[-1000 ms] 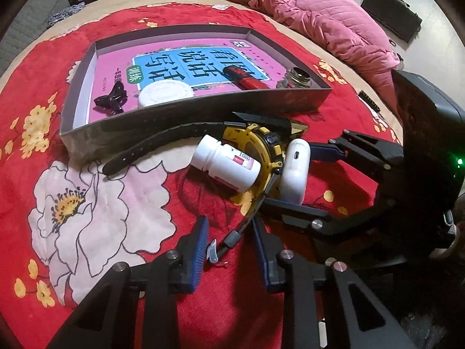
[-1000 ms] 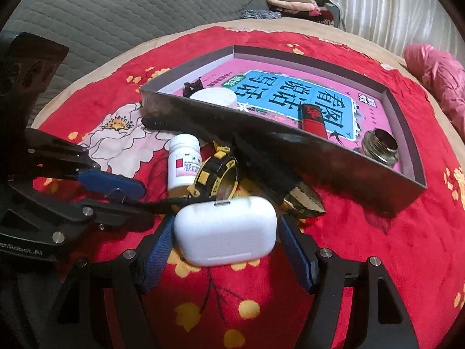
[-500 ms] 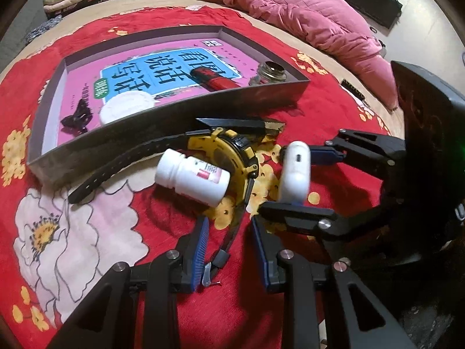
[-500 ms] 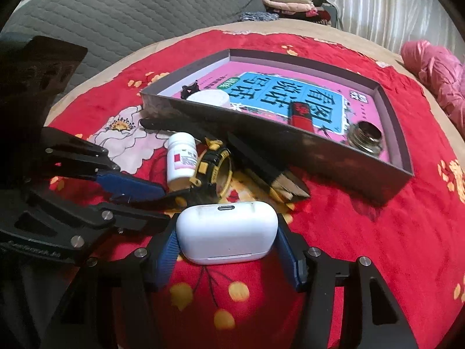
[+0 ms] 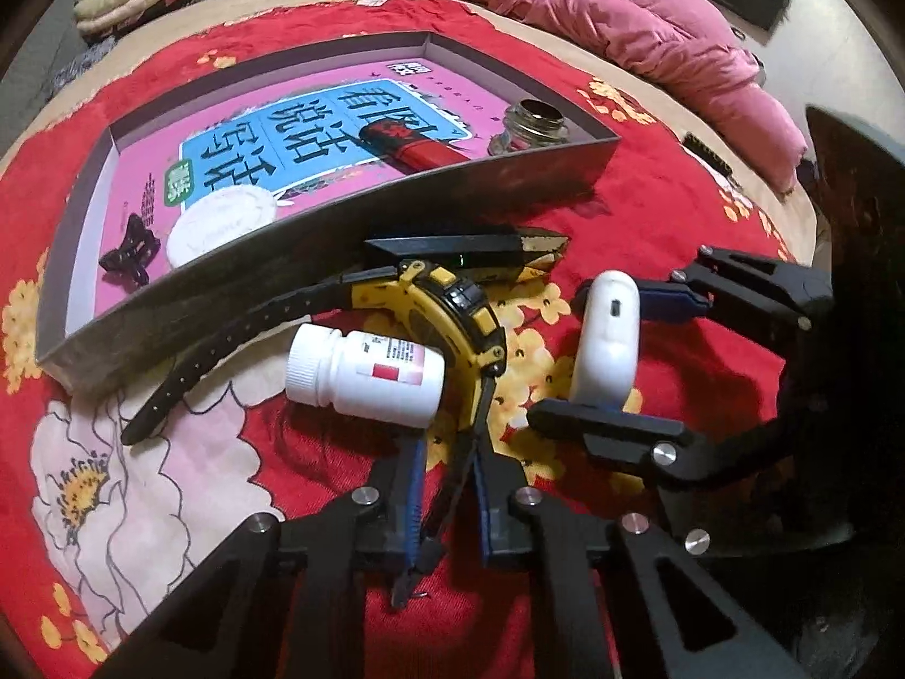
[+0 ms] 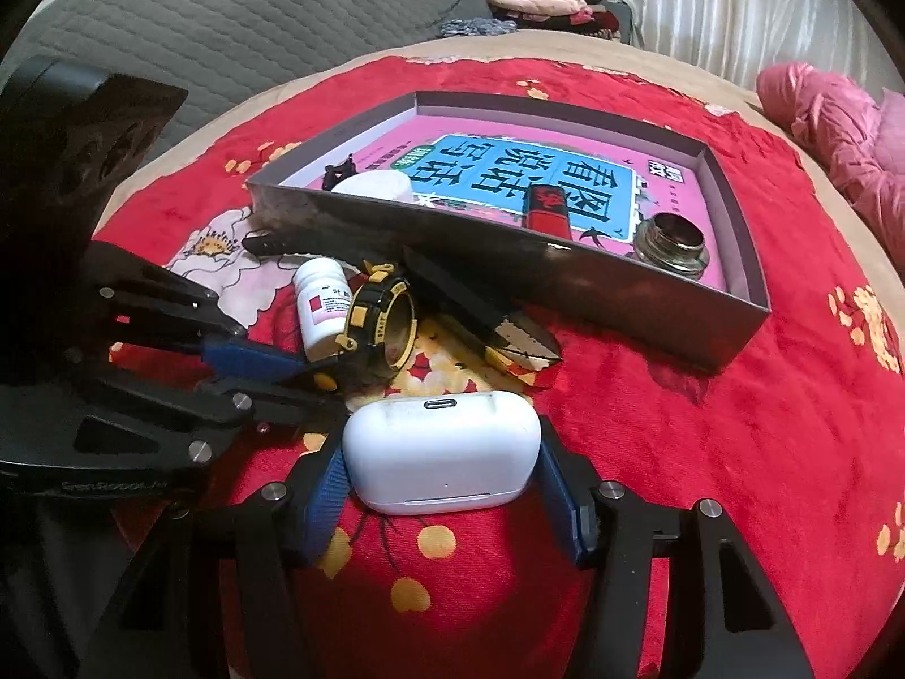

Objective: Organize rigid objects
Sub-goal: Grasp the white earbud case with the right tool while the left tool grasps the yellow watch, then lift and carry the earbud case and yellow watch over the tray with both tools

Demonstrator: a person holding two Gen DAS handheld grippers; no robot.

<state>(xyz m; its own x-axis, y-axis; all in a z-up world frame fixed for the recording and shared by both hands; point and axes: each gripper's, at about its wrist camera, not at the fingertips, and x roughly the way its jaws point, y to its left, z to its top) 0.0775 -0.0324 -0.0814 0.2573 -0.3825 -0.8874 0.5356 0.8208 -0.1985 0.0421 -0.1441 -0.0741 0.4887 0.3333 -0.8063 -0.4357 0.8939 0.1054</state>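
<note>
A yellow-and-black watch (image 5: 447, 311) lies on the red blanket in front of the grey box (image 5: 339, 237), with a white pill bottle (image 5: 367, 373) lying against it. My left gripper (image 5: 448, 486) points down at the watch's lower strap (image 5: 452, 481); its jaws are closing and the blue pads sit against the strap. In the right wrist view the left gripper (image 6: 283, 376) pinches that strap beside the watch (image 6: 379, 328). My right gripper (image 6: 441, 475) is shut on a white earbud case (image 6: 441, 452), also seen as the case (image 5: 605, 339) to the right.
The box (image 6: 565, 277) holds a pink book, a red tube (image 5: 407, 147), a glass jar (image 5: 531, 124), a white disc (image 5: 220, 220) and a black clip (image 5: 127, 252). A black wedge-shaped bar (image 5: 469, 246) lies against its front wall. A pink jacket (image 5: 622, 28) lies behind.
The left jaws have narrowed from well apart onto the watch strap as the gripper crept forward. The right jaws closed in on the white case and have held it since.
</note>
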